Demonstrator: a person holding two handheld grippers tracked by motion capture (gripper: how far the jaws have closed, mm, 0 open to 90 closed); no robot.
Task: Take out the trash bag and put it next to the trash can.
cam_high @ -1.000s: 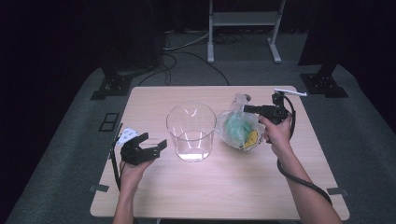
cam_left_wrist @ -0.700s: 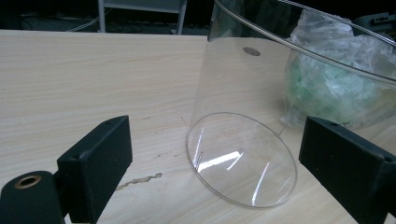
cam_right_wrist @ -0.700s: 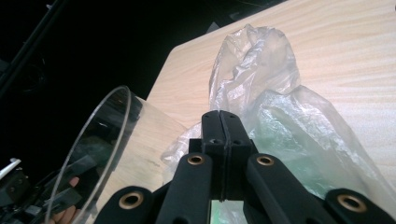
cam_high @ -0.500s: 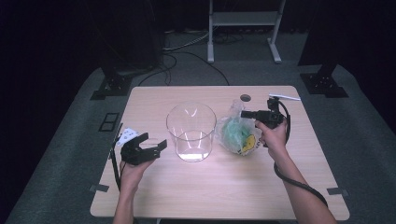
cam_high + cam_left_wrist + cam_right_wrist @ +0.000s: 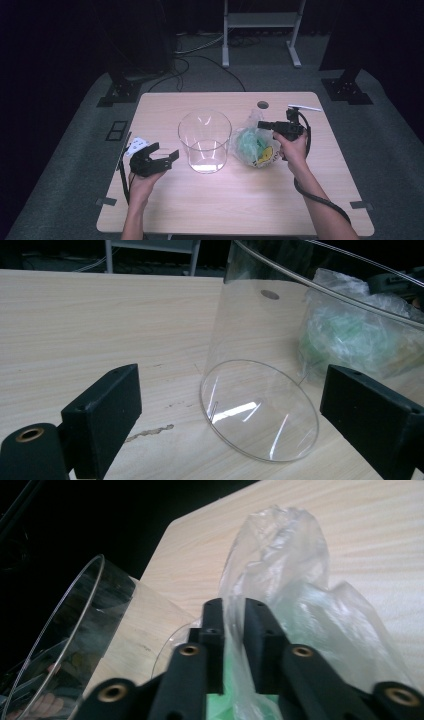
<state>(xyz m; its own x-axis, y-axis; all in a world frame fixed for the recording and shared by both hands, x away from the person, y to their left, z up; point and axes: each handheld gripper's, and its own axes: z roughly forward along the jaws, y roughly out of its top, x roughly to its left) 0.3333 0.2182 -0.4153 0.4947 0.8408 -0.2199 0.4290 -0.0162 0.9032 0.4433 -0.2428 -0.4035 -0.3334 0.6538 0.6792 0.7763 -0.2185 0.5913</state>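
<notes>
Right hand-held gripper [image 5: 233,645]: jaws have just been opening and now stand narrowly apart, with the neck of the clear plastic bag [image 5: 254,146] between them. Bag rests on the surface [image 5: 240,200], just beside the clear glass cylinder [image 5: 205,141]. Left hand-held gripper [image 5: 227,415]: jaws wide apart, empty, near the cylinder.
</notes>
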